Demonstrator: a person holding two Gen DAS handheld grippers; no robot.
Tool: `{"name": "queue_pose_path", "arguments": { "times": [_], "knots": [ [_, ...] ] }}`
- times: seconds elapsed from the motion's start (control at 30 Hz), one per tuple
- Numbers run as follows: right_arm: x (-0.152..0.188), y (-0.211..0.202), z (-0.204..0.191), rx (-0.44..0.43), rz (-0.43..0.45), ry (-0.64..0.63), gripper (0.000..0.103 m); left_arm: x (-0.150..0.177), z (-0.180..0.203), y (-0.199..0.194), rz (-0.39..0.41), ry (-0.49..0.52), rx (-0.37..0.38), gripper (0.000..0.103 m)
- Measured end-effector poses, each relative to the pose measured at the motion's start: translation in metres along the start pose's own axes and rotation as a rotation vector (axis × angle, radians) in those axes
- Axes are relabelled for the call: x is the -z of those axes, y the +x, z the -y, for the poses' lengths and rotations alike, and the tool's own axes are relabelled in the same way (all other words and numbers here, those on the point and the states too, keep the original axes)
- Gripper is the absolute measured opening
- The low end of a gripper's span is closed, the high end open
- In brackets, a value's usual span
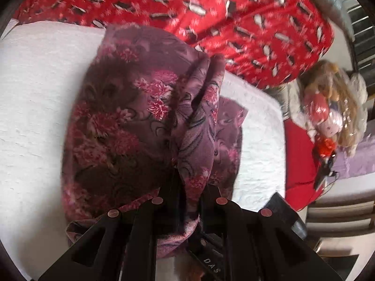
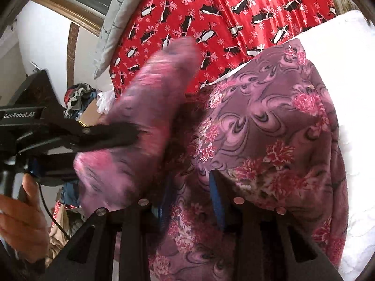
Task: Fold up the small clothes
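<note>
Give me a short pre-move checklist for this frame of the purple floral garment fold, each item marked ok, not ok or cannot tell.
1. Left gripper shut on a bunched part of the purple floral garment: ok.
2. Right gripper pinching the fabric between its fingers: cannot tell.
3. Garment over the white surface: ok.
4. Garment lying flat, unwrinkled: not ok.
5. Lifted flap sharp enough to judge its edge: not ok, blurred.

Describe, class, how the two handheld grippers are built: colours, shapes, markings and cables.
Both are black. The right gripper has angular frames with triangular cut-outs, round silver pin heads and blue pads inside its fingers. The left gripper has the same frame, with reddish-looking pin heads and white lettering low down. Seen from the right wrist, its body carries a white "GenRobot.AI" label, and a thin black cable trails below.
</note>
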State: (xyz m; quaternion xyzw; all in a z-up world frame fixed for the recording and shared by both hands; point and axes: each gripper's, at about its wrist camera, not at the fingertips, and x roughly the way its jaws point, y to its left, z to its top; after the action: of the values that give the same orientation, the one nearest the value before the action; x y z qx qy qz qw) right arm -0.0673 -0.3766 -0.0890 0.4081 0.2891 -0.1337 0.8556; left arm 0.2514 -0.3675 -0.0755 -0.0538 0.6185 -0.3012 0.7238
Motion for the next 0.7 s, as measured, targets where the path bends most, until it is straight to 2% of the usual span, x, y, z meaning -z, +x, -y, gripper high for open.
{"name": "queue_pose_path", "arguments": {
  "times": [0.07, 0.13, 0.3, 0.4, 0.5, 0.57, 0.6, 0.7],
  "knots": [
    [0.003, 0.0, 0.003, 0.012, 0.001, -0.006, 0.018, -0.006, -0.005, 0.015, -0.02, -0.021, 0.01, 0.011],
    [0.003, -0.001, 0.007, 0.008, 0.005, 0.002, 0.013, -0.009, -0.012, 0.022, -0.034, -0.042, 0.044, 0.012],
    [0.003, -0.004, 0.008, -0.002, 0.015, 0.009, 0.012, -0.015, -0.032, 0.013, -0.057, -0.078, 0.135, 0.016],
    [0.002, -0.005, 0.009, -0.008, 0.01, 0.024, 0.012, -0.021, -0.052, -0.005, -0.023, -0.103, 0.175, 0.02],
    [0.0, -0.009, 0.009, 0.0, -0.012, 0.054, 0.012, -0.024, -0.076, -0.028, 0.047, -0.121, 0.195, 0.02],
    [0.0, -0.015, 0.012, 0.003, -0.017, 0.083, 0.012, -0.026, -0.093, -0.041, 0.079, -0.155, 0.255, 0.021],
    [0.0, -0.017, 0.015, 0.006, -0.03, 0.098, 0.012, -0.026, -0.1, -0.045, 0.099, -0.162, 0.242, 0.024],
    [-0.002, -0.026, 0.016, 0.034, -0.025, 0.132, 0.013, -0.027, -0.118, -0.043, 0.12, -0.13, 0.11, 0.025]
  ]
}}
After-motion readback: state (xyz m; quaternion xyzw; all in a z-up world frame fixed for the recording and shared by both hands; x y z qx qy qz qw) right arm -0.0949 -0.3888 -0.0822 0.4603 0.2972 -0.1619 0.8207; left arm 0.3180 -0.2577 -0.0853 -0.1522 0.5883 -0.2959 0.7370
